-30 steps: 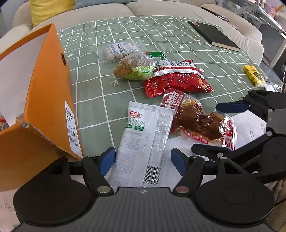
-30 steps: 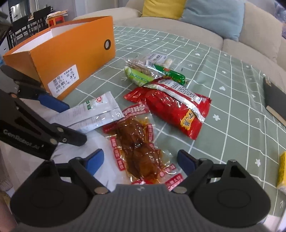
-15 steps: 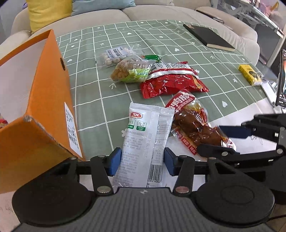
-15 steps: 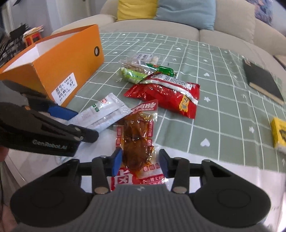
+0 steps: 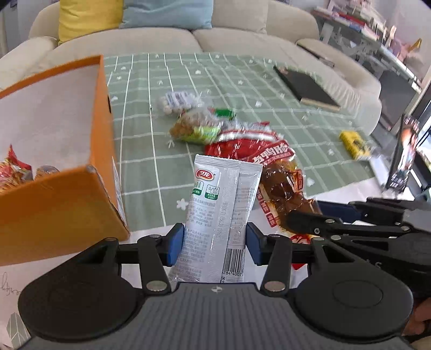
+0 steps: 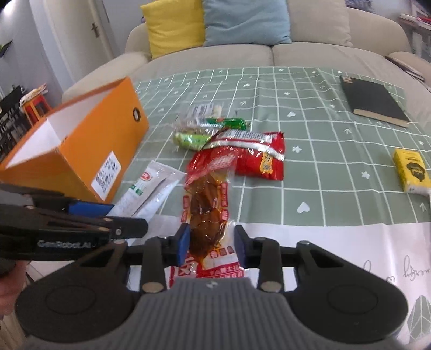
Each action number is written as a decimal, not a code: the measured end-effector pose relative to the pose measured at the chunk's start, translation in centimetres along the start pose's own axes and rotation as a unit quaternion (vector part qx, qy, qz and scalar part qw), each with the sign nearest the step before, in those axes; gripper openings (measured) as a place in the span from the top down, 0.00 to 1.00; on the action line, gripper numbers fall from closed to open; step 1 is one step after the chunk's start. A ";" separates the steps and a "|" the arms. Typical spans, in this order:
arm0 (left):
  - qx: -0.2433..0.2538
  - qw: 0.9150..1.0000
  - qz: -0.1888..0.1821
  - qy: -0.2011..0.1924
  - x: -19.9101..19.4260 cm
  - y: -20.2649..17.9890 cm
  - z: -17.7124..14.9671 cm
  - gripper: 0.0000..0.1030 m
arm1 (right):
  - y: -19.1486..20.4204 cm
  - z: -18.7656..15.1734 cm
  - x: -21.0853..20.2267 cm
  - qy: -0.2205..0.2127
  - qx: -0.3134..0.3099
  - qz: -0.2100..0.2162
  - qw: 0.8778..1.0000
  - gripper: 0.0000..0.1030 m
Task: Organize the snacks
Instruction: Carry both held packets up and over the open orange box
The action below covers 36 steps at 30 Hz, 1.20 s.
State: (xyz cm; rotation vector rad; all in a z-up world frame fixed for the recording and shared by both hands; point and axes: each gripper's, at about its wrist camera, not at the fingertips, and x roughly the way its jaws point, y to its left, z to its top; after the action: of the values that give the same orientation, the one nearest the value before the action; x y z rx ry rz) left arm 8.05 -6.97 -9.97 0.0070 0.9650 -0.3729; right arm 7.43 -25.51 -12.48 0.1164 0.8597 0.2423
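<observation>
The table, under a green grid cloth, carries everything noted here; the orange box serves as the reference point. It stands open-topped at the table's left side. The left wrist view looks into the box and shows snack packets lying at its bottom; the right wrist view shows only its white inner wall and a label on its outer side.

The black notebook lies far right of the box, toward the sofa. That sofa bears a yellow cushion and a blue cushion.

The red snack bag lies right of the box, mid-table. A cluster of clear and green packets touches its far edge, between it and the box. These are blurred in the left wrist view and sharper in the right.

The white sachet is clamped at its lower sides by the left gripper, just right of the box's near corner, its top end raised toward the camera.

The brown meat packet is clamped between the pads of the right gripper, right of the sachet, its far end overlapping the red bag.

The yellow packet lies farthest right of the box; only the right wrist view shows it sharply.
</observation>
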 end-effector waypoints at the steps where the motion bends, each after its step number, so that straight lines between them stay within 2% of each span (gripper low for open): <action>1: -0.006 1.000 -0.004 -0.005 -0.4 0.1 0.2 0.46 | 0.1 0.2 -0.4 -0.004 0.000 0.000 1.000 0.69; 6: -0.028 0.999 -0.011 -0.027 -2.3 0.4 1.1 0.46 | 1.1 1.0 -1.9 -0.025 0.001 0.002 1.000 0.72; 7: -0.034 0.999 -0.014 -0.034 -2.9 0.6 1.3 0.46 | 1.4 1.2 -2.2 -0.032 0.002 0.001 0.999 0.88; 8: -0.040 0.998 -0.017 -0.041 -3.5 0.8 1.5 0.46 | 1.6 1.5 -2.7 -0.039 0.003 -0.001 0.999 1.00; 12: -0.053 0.996 -0.016 -0.071 -5.4 1.4 2.2 0.46 | 2.9 2.9 -3.7 -0.061 -0.013 -0.003 0.998 1.00; 14: -0.059 0.995 -0.014 -0.074 -6.0 1.8 2.4 0.46 | 3.8 3.4 -3.5 -0.060 -0.035 -0.019 0.997 1.00; 18: -0.064 0.995 -0.004 -0.074 -6.4 2.6 2.0 0.46 | 3.3 2.9 -2.2 -0.046 -0.015 -0.021 0.999 1.00; 19: -0.068 0.995 -0.004 -0.075 -6.5 2.8 1.9 0.46 | 3.0 2.5 -1.7 -0.039 -0.006 -0.025 0.999 0.98; 20: -0.073 0.994 -0.005 -0.077 -6.7 3.0 1.8 0.46 | 2.6 2.3 -1.2 -0.031 0.006 -0.030 0.999 0.91; 21: -0.079 0.994 -0.006 -0.080 -6.9 3.4 1.8 0.46 | 2.2 2.1 -0.6 -0.023 0.020 -0.032 0.999 0.72; 23: -0.088 0.992 -0.007 -0.092 -7.4 4.1 2.2 0.46 | 1.7 1.8 0.1 -0.020 0.043 -0.030 0.998 0.53; 25: -0.097 0.989 -0.006 -0.108 -8.1 4.8 2.8 0.46 | 1.7 1.9 1.0 -0.022 0.055 -0.029 0.998 0.51; 27: -0.107 0.987 0.000 -0.117 -8.6 5.6 3.3 0.46 | 1.8 2.2 2.0 -0.025 0.062 -0.028 0.997 0.38; 29: -0.119 0.985 0.007 -0.126 -9.1 6.7 3.7 0.46 | 1.8 2.7 3.0 -0.034 0.072 -0.021 0.997 0.31; 34: -0.135 0.981 0.043 -0.136 -9.6 9.1 4.7 0.46 | 2.0 4.0 6.3 -0.029 0.082 -0.024 0.996 0.32; 36: -0.143 0.979 0.058 -0.133 -9.5 10.1 5.0 0.46 | 1.8 4.4 7.5 -0.025 0.087 -0.028 0.995 0.36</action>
State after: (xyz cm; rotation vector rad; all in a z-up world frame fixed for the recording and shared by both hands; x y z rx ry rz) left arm 10.40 4.57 -1.08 -0.2422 0.7415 -0.1199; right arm 15.19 -21.83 -14.81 0.2598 0.8322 0.1110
